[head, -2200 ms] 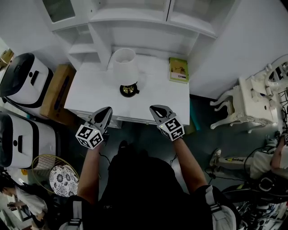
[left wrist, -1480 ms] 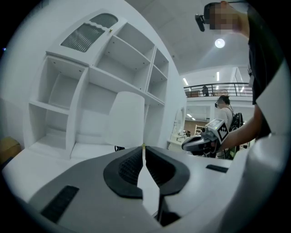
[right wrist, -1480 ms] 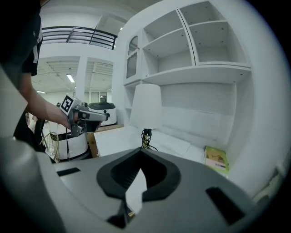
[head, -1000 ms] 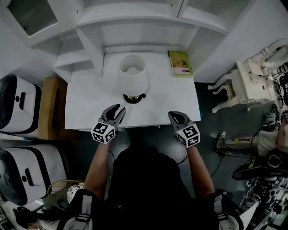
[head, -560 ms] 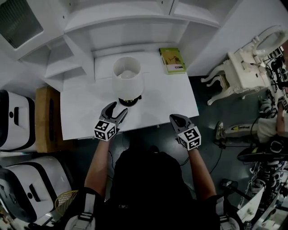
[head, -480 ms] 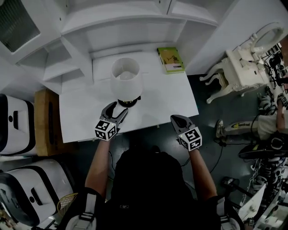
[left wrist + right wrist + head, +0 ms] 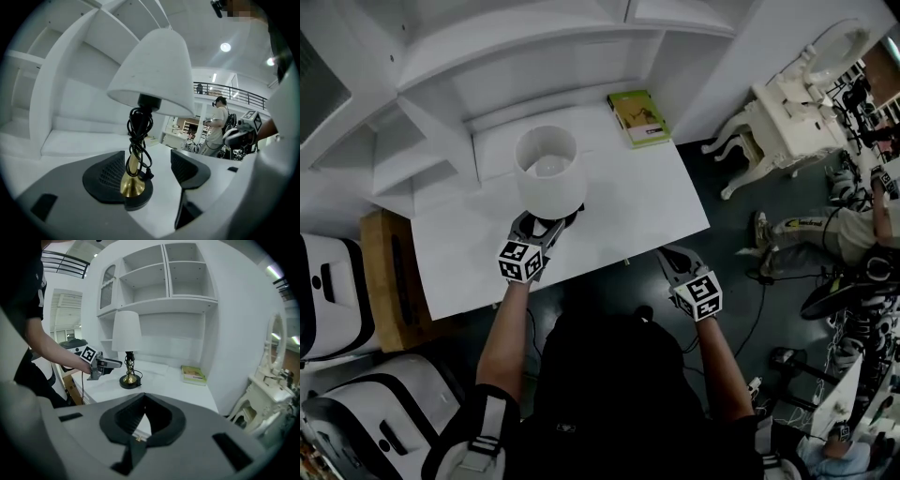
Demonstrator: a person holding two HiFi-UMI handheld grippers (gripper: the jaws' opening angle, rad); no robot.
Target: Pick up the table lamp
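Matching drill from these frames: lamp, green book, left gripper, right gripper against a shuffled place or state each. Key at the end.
1. lamp
2. green book
3. left gripper
4. right gripper

A. jaws together, nothing in them
B. flat at the far right corner of the table
C. jaws wide apart either side of the brass stem
D. upright, cord wound round it

Pairs: 1-D, 2-B, 3-C, 4-A.
Note: the left gripper's jaws have just been opening; the stem is between them, not gripped.
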